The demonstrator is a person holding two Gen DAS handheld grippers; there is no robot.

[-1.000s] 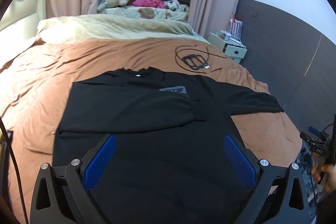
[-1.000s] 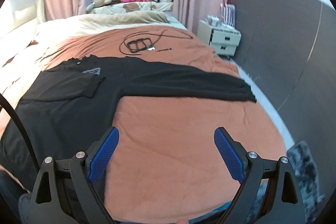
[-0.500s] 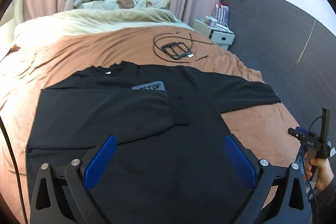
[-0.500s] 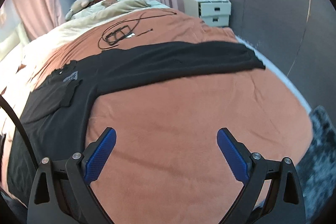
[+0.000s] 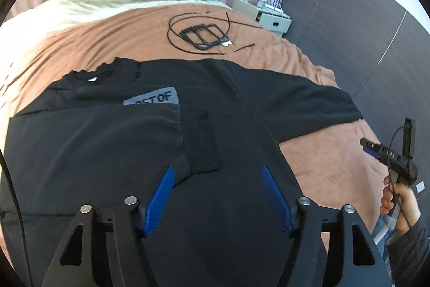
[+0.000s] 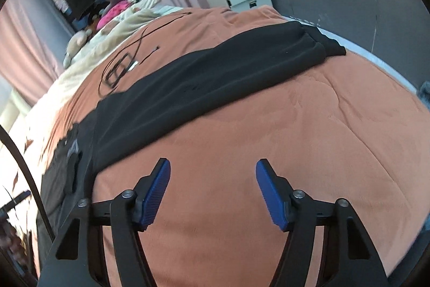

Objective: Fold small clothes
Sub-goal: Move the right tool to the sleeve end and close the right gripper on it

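While I bring both hands down toward the bed, the two sets of jaws are closing from wide to about half open, and nothing sits between either pair yet. My left gripper (image 5: 216,180) now hangs low over the black shirt (image 5: 113,152), which lies flat on the brown bedspread (image 5: 80,45) with one sleeve already folded across the chest. My right gripper (image 6: 212,175), rolled sideways since a moment ago, hovers over bare bedspread, with the outstretched sleeve (image 6: 215,77) beyond its tips. I judge that sleeve is the next fold, and the right hand has yet to reach it.
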